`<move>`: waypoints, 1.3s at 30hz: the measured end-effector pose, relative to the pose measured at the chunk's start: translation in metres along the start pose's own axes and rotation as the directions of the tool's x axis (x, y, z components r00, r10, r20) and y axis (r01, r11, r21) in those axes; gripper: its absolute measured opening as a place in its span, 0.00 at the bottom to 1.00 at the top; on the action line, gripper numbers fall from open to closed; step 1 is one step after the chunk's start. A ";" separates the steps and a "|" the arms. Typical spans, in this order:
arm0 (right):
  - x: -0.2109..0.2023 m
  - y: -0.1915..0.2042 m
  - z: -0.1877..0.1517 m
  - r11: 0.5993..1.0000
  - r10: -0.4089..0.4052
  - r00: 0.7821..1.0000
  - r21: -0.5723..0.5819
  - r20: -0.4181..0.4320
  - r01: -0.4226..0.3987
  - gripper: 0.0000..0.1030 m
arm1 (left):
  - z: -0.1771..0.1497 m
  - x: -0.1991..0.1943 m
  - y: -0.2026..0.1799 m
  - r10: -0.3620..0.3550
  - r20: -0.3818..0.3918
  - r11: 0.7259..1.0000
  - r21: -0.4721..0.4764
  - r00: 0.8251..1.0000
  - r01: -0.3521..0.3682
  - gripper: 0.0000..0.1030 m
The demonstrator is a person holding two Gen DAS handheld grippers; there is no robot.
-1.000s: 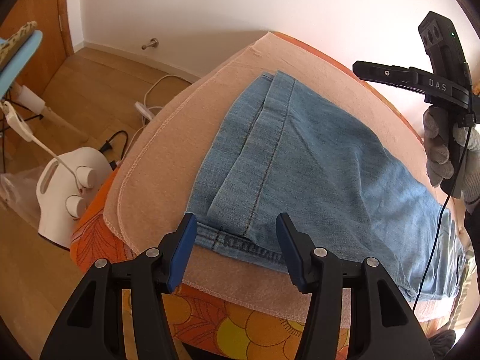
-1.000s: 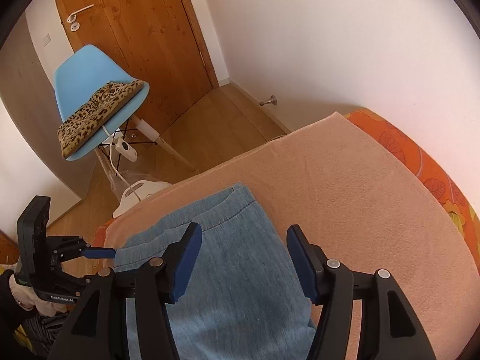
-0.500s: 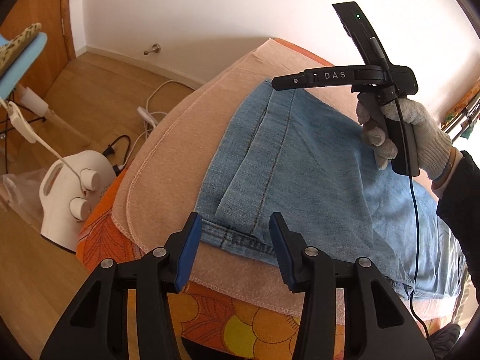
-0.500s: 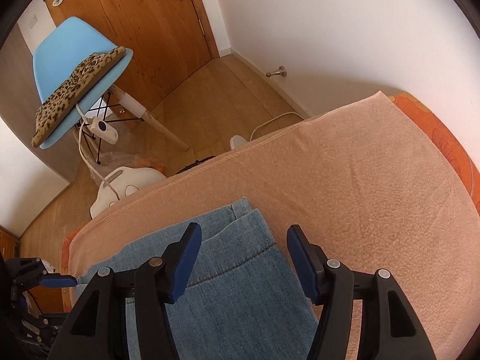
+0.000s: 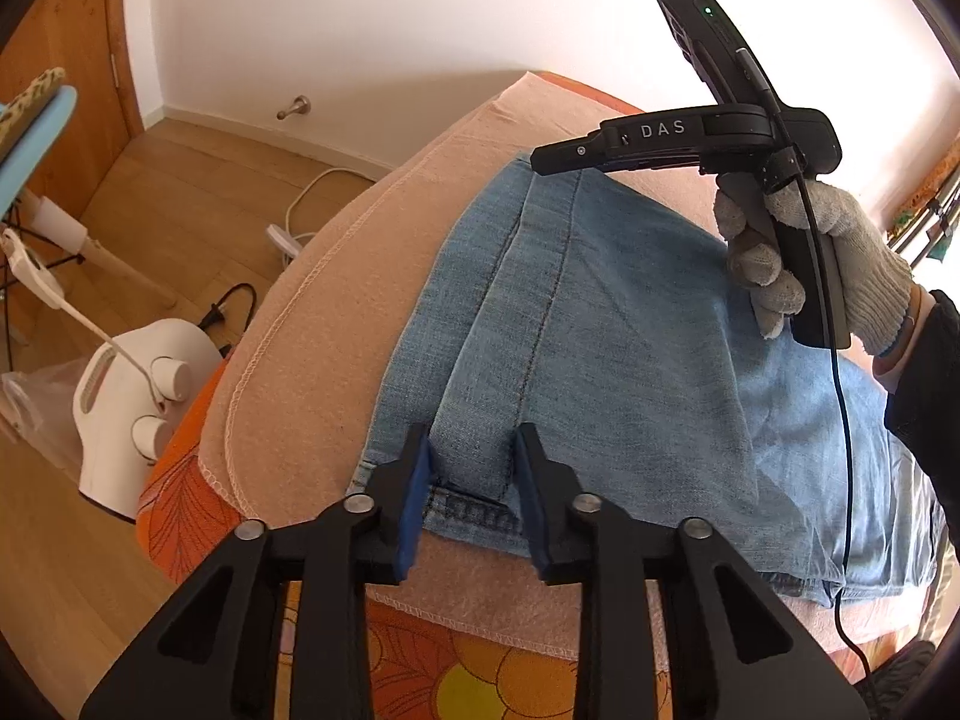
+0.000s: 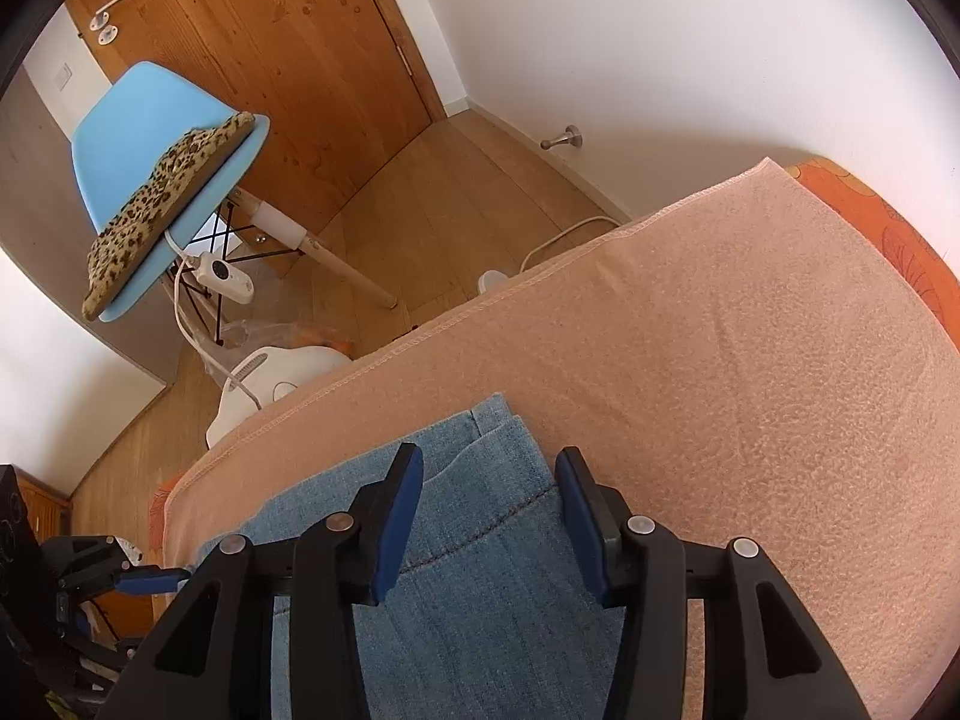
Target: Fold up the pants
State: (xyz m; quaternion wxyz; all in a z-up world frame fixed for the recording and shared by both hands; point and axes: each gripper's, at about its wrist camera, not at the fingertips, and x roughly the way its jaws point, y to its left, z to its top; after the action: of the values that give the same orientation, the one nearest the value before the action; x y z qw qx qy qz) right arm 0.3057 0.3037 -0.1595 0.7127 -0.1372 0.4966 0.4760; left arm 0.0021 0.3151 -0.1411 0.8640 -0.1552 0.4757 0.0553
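Left wrist view: the pants (image 5: 600, 324) lie flat on a peach towel (image 5: 336, 312), their long axis running from the hem edge at the lower left away toward the right, where the rest of the denim spreads out. The left gripper (image 5: 471, 486) sits right at the near hem; its fingers (image 5: 414, 492) are closing, with a raised ridge of denim between them, though the pads do not clearly press it yet. The right gripper (image 5: 543, 159), held by a gloved hand (image 5: 828, 258), hovers over the far corner of the same hem edge. So each hand is at its own corner, and the likely next move is a lift that carries this edge along the long axis.

Right wrist view: the right gripper (image 6: 489, 504) points down at the far hem corner. Its fingers (image 6: 579, 516) are closing, astride the denim but apart from it on both sides. The towel (image 6: 750, 360) reaches well beyond the pants, giving room to lay them down.

The surface is a bed with an orange flowered cover (image 5: 186, 510). On the wooden floor (image 6: 456, 198) stand a white appliance (image 5: 132, 408) and a blue chair (image 6: 162, 138).
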 end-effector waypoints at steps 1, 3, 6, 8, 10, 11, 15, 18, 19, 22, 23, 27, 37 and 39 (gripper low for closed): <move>-0.001 0.000 0.000 1.000 0.004 1.000 0.003 0.002 -0.004 0.45 | 0.000 -0.001 -0.002 0.001 0.010 1.000 0.012 1.000 -0.001 0.17; -0.004 -0.001 0.001 1.000 0.018 1.000 0.015 0.010 -0.018 0.38 | 0.000 -0.002 -0.002 -0.024 0.017 1.000 -0.003 1.000 0.024 0.14; -0.006 0.001 0.001 1.000 0.010 1.000 0.011 0.012 -0.010 0.17 | 0.001 -0.008 0.001 -0.044 0.037 0.999 -0.011 0.998 0.045 0.13; -0.009 0.006 0.002 1.000 -0.004 1.000 -0.013 0.021 0.004 0.05 | 0.001 -0.012 0.001 -0.045 0.048 0.999 -0.008 0.998 0.045 0.13; -0.014 0.012 0.004 0.999 -0.022 0.999 -0.032 0.032 0.023 0.03 | 0.002 -0.016 0.004 -0.044 0.061 0.999 -0.010 0.997 0.045 0.13; -0.018 0.015 0.005 0.999 -0.030 0.999 -0.040 0.041 0.031 0.02 | 0.002 -0.018 0.006 -0.045 0.065 0.999 -0.011 0.997 0.046 0.13; -0.029 0.032 0.014 0.994 -0.059 0.995 -0.091 0.083 0.066 0.01 | 0.000 -0.025 0.015 -0.027 0.084 1.000 -0.013 0.996 0.028 0.13; -0.026 0.035 0.021 0.992 -0.081 0.991 -0.089 0.104 0.090 0.01 | 0.001 -0.021 0.023 -0.024 0.081 0.999 -0.028 0.996 0.026 0.13; -0.023 0.035 0.022 0.990 -0.098 0.989 -0.089 0.111 0.108 0.01 | 0.000 -0.017 0.025 -0.026 0.069 0.999 -0.036 0.997 0.028 0.13; -0.006 0.031 0.022 0.992 -0.108 0.990 -0.061 0.092 0.114 0.01 | -0.003 -0.009 0.027 -0.022 0.040 0.999 -0.027 0.999 0.024 0.13; -0.001 0.032 0.020 0.990 -0.120 0.989 -0.070 0.085 0.126 0.01 | -0.003 -0.009 0.026 -0.015 0.035 1.000 -0.016 0.999 0.015 0.13; 0.012 0.030 0.013 0.983 -0.155 0.986 -0.092 0.060 0.160 0.01 | -0.004 -0.009 0.023 0.000 0.033 1.000 0.004 0.999 0.000 0.13; -0.039 0.041 0.014 0.984 -0.167 0.977 -0.039 0.133 0.174 0.45 | -0.005 -0.020 0.029 0.004 0.046 0.999 -0.052 0.999 -0.002 0.22; -0.052 0.047 0.007 0.988 -0.154 0.981 -0.007 0.120 0.156 0.48 | -0.005 -0.022 0.033 0.010 0.051 0.997 -0.072 0.999 -0.007 0.22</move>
State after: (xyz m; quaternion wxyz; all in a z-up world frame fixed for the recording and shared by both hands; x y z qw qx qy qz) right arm 0.2682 0.3042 -0.1000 0.7748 -0.1530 0.4371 0.4304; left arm -0.0216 0.3455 -0.1315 0.8695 -0.1828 0.4518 0.0801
